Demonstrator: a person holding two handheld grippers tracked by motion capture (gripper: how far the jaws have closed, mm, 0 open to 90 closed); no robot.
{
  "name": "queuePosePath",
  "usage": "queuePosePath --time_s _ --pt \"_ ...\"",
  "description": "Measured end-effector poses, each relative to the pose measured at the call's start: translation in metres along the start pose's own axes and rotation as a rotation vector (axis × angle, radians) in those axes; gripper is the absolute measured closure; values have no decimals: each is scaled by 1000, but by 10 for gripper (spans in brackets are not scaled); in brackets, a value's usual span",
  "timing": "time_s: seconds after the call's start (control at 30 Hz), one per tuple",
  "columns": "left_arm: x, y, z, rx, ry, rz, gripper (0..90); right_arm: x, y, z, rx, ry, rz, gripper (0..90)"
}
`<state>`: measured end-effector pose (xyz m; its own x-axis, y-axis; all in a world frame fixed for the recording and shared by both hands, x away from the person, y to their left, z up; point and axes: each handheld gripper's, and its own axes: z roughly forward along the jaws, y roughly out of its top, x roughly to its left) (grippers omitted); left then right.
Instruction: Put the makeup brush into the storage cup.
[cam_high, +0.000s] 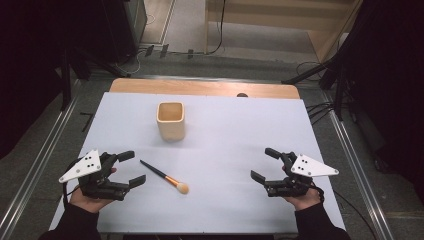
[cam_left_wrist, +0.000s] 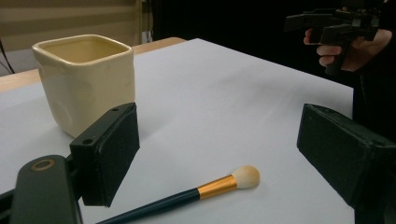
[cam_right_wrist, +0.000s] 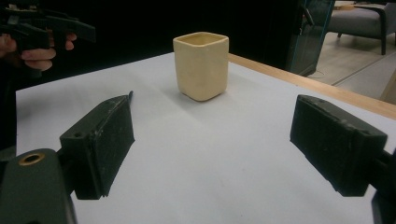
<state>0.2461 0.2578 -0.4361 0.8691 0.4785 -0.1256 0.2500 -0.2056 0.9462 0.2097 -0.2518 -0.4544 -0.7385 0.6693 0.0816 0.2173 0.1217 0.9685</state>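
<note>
The left gripper (cam_high: 131, 168) has its jaws spread apart with nothing between them. Just beyond its fingertips a makeup brush (cam_high: 163, 177) lies flat on the white table (cam_high: 240, 130), its soft tip pointing away from the gripper toward the table's middle and its dark handle nearest the jaws. The right gripper (cam_high: 265, 164) is also spread wide and empty, well apart from the brush. Farther out, between the two grippers, a cream cup (cam_high: 171, 120) stands upright.

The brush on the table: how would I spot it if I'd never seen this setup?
Find the white table, then the cream square cup on it. Nearer the person, beside the left gripper, lies the brush flat: a thin dark handle, gold band, pale fluffy tip.
</note>
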Motion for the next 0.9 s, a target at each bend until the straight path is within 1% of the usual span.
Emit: queuePosePath --time_s 0.17,0.4,0.9 --pt "0 0 0 2 1 2 140 -1 0 0 -7 5 6 143" --pt "1 0 -1 -2 5 0 140 -2 1 -2 -19 0 16 143" --pt "1 0 -2 -4 7 -2 142 -2 1 -2 -22 3 21 143"
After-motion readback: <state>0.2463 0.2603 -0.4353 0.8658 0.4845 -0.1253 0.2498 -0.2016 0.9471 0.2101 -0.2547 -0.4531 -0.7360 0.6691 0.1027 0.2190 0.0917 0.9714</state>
